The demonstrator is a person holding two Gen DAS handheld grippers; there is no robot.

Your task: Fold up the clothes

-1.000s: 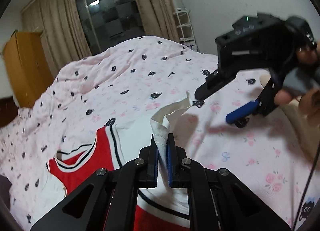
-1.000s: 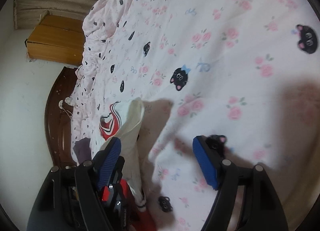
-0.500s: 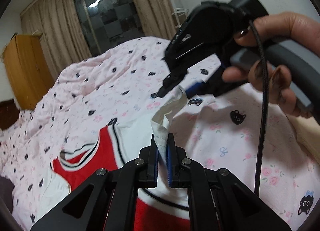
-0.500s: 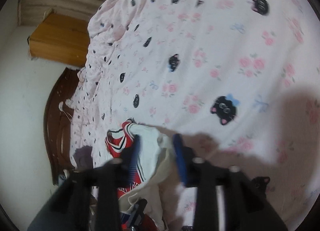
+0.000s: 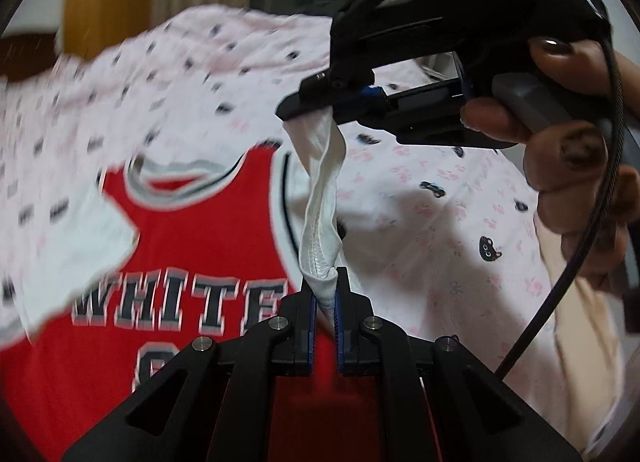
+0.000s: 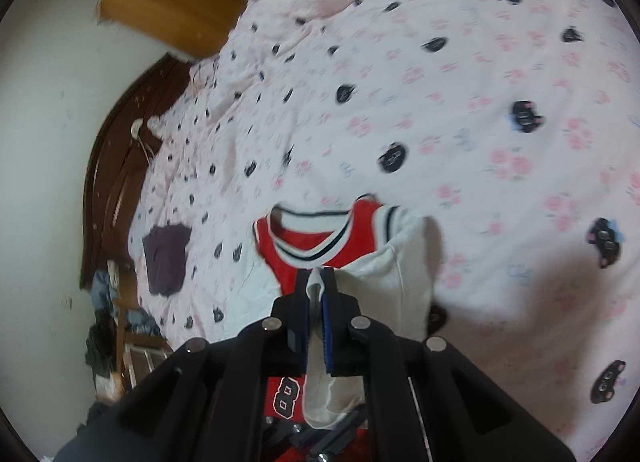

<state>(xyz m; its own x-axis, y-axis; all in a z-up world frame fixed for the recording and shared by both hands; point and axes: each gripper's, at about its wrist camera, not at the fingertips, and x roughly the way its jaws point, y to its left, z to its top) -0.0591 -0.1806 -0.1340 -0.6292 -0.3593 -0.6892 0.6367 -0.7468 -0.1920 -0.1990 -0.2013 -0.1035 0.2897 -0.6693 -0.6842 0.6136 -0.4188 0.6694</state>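
Lying face-up on the bed (image 5: 460, 246), the red jersey (image 5: 192, 230) occupies the left of the left wrist view, collar away from the camera, lettering readable, its white left sleeve (image 5: 72, 238) spread flat on the cover. Centre: the white right sleeve (image 5: 322, 198) is lifted off the bed and stretched as a narrow twisted band; its long axis runs from the left gripper (image 5: 326, 294), jaws clamped on the near end, up and away to the right gripper (image 5: 320, 118), jaws having just closed onto the far end, cloth between them. Both hands thus hold the same sleeve, the left nearer the hem, the right nearer the shoulder. The jersey body lies to the left of both jaws, so the fold likely carries the sleeve leftward across the chest. Right: open pink bedcover, room to spare. In the right wrist view a dark purple garment (image 6: 166, 258) lies well apart beyond the jersey, near the headboard (image 6: 116, 166); bed edge past it.
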